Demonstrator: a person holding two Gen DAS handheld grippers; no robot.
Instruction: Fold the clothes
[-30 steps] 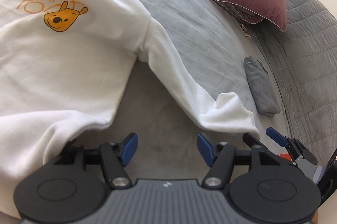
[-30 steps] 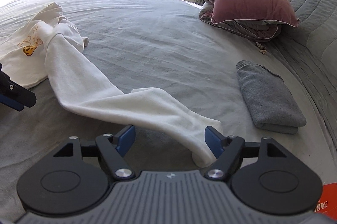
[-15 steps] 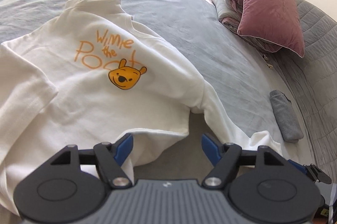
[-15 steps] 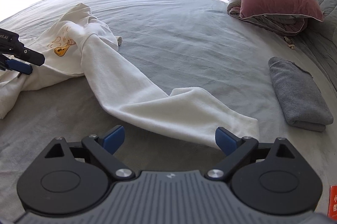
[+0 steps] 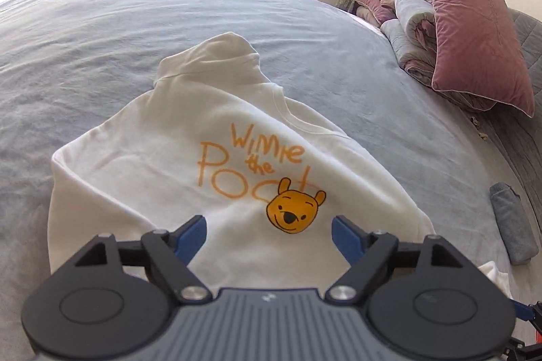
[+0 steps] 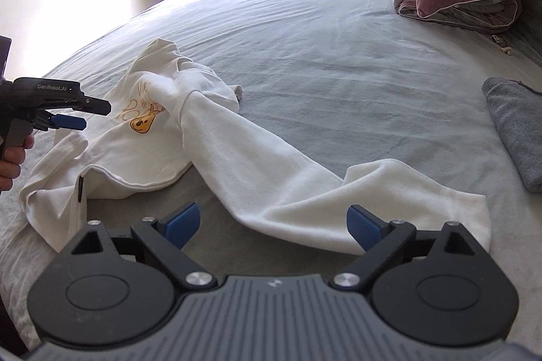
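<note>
Gripper status, both units: released. Left gripper has just been opening, and its blue pads stand apart over the chest print with nothing pinched between them. Right gripper has also just been opening, settling wide; the white sleeve lies beyond and between its pads, but the pads do not press on it.

Change since a second ago: the left wrist view then looked at the sleeve and the bare bed beside the hem; it now faces the printed chest and collar of the sweatshirt. The right wrist view then had the cuff close between its pads; the cuff now lies flat just past the right-hand pad. Judged from this, the sleeve has been laid out and let go, and the garment is spread for folding, with no fold made yet. The next grasp is likely a cuff or a hem edge.

Location of the task item: the sweatshirt lies front up on the grey bed, collar away from the person, one sleeve running out toward the folded grey garment, near it but apart.

View differences:
- Right wrist view shows the full sleeve, the turned-up hem with its side label, and a hand holding the left gripper above the body panel.
- Left wrist view shows the print legibly and the collar; the cuff is nearly hidden behind the gripper body.
- Both views show the pink pillow on rolled bedding at the bed's far side.
</note>
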